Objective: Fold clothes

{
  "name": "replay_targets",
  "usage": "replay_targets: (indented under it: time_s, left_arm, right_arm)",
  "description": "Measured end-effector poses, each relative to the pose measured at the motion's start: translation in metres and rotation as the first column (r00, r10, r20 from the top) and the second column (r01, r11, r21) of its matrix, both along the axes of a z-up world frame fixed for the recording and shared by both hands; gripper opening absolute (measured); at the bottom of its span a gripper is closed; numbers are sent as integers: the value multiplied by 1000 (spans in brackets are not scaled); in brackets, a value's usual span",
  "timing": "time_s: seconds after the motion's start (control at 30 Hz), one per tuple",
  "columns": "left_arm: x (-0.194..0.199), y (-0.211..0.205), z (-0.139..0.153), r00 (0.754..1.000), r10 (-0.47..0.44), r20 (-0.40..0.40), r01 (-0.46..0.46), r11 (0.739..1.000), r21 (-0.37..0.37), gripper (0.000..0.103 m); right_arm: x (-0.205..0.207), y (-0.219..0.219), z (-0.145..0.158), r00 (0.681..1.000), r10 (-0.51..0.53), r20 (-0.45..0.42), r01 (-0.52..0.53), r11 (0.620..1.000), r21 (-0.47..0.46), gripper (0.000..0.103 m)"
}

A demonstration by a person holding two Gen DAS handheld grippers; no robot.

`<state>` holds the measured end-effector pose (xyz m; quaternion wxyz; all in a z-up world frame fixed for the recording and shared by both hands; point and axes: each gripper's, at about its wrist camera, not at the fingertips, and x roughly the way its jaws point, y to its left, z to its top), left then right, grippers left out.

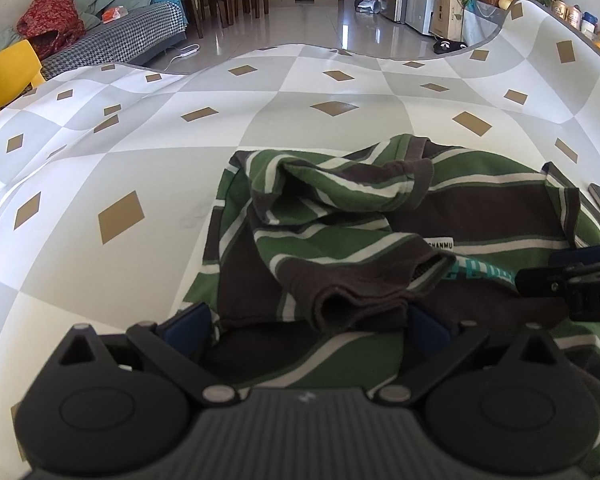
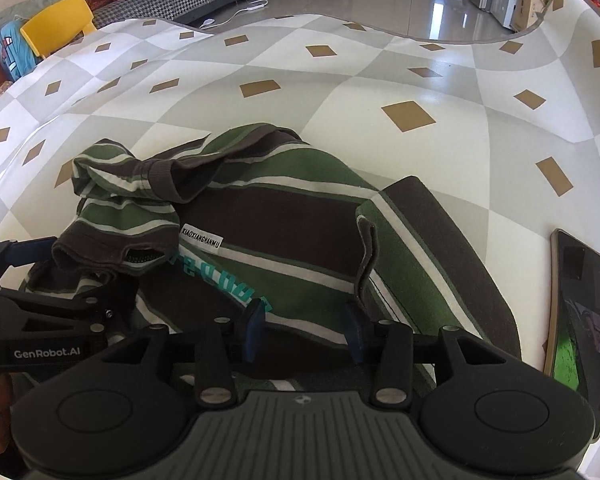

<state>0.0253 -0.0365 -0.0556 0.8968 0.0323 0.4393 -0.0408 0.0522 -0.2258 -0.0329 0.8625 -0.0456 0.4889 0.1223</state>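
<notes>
Striped green and brown shirt [image 1: 400, 216] crumpled on the checked table [image 1: 140, 160], left claw [image 1: 304, 324] apart over its near edge, right claw [image 2: 304, 332] apart, fabric between, phone [image 2: 580, 300] at right.

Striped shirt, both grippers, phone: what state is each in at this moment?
Striped shirt: lying on the table, partly folded, sleeves bunched on top, label showing.
Left gripper: jaws wide apart over the shirt's near edge, nothing pinched.
Right gripper: jaws partly open, low over the cloth, not clamping it.
Phone: flat on the table beside the shirt, screen dark.
Table: covered by a checked cloth.
</notes>
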Motion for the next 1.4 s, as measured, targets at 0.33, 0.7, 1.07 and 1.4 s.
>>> replay_targets:
  time_s: [0.33, 0.7, 1.07, 1.4]
  left_arm:
    - [1, 11, 6, 999, 38, 16, -37, 999, -39, 72]
    - [2, 32, 15, 986, 150, 75, -154, 987, 44, 51]
    - [14, 94, 19, 911, 404, 80, -409, 911, 57, 51]
    - [7, 119, 21, 868, 493, 60, -495, 868, 41, 57]
  right_arm:
    - [-1, 1, -1, 1000, 12, 4, -12, 1000, -5, 44]
    - [-2, 0, -1, 1000, 20, 8, -20, 1000, -8, 44]
    - [-2, 2, -1, 1000, 27, 10, -26, 1000, -14, 44]
    - [-3, 6, 0, 999, 31, 12, -30, 999, -34, 45]
